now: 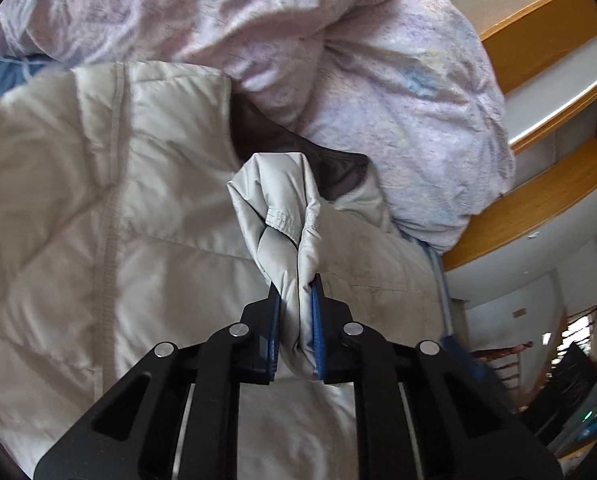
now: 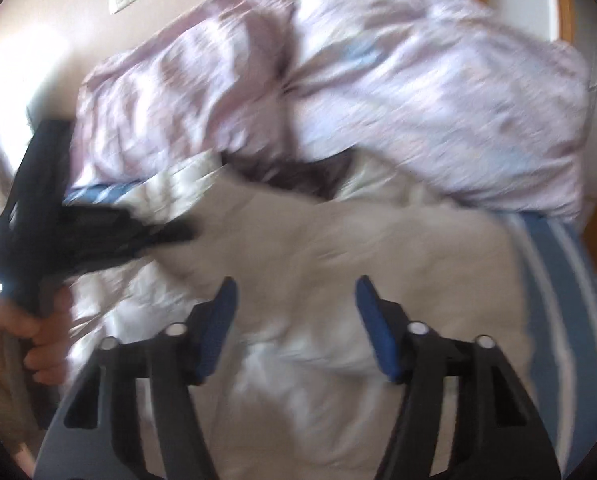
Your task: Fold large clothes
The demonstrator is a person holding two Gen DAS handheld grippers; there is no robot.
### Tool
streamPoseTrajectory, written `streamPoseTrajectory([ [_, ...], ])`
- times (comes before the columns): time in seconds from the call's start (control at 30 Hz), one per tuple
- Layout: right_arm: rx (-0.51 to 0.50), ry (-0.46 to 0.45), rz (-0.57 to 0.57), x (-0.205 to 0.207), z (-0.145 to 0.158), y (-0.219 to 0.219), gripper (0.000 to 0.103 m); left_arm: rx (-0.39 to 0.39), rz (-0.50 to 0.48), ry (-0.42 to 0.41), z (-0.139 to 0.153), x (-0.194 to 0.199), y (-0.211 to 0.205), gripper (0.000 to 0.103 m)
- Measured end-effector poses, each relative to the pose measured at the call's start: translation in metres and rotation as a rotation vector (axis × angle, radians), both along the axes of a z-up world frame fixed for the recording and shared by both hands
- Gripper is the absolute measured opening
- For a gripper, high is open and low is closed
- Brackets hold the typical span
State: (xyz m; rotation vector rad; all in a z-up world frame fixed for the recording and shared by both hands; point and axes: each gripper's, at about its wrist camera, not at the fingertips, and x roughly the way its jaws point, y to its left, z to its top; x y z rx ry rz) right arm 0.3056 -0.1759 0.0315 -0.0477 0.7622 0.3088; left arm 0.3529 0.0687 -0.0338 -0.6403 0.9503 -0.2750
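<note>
pale quilted jacket [image 1: 98, 208] spread across centre and left of frame, lilac duvet [image 1: 298, 40] heaped behind at top. left gripper [image 1: 296, 284] clamped on a bunched jacket cuff [image 1: 282, 208], centre frame, lifted off the body. right gripper [image 2: 296, 292] at lower centre, pads apart, nothing between; jacket beneath, blurred. hand [image 2: 38, 332] gripping handle, lower left.

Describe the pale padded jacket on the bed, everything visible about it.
The jacket is light grey-beige, quilted and puffy, with a faintly shiny shell, stitched seams and a dark lining showing at its opening. It lies spread, rumpled, on the blue striped sheet, against the heaped lilac duvet. The left gripper is shut on a bunched, hemmed fold of it; the right gripper hovers open above it.
</note>
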Motion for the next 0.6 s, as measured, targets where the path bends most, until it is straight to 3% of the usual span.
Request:
streamPoseTrajectory([
  [0.1,-0.034,0.028,-0.142,0.021,-0.013,-0.025,0.047,0.077,0.02,0.026,-0.009,-0.005,0.007,0.013],
  [0.27,-0.033,0.107,-0.266,0.046,-0.042,-0.054,0.042,0.151,0.021,0.042,-0.014,-0.011,0.006,0.02],
  [0.33,-0.017,0.107,-0.28,0.047,-0.045,-0.06,0.042,0.174,0.046,0.028,-0.005,-0.013,0.009,0.041],
  [0.43,-0.022,0.089,-0.275,0.046,-0.045,-0.061,0.042,0.252,0.136,-0.065,0.024,-0.024,0.014,0.068],
  [0.5,-0.025,0.087,-0.267,0.048,-0.044,-0.058,0.042,0.284,0.151,-0.132,0.041,-0.028,0.005,0.07],
  [0.6,-0.036,0.09,-0.255,0.052,-0.048,-0.052,0.042,0.273,0.03,-0.198,0.049,-0.027,-0.026,0.074],
])
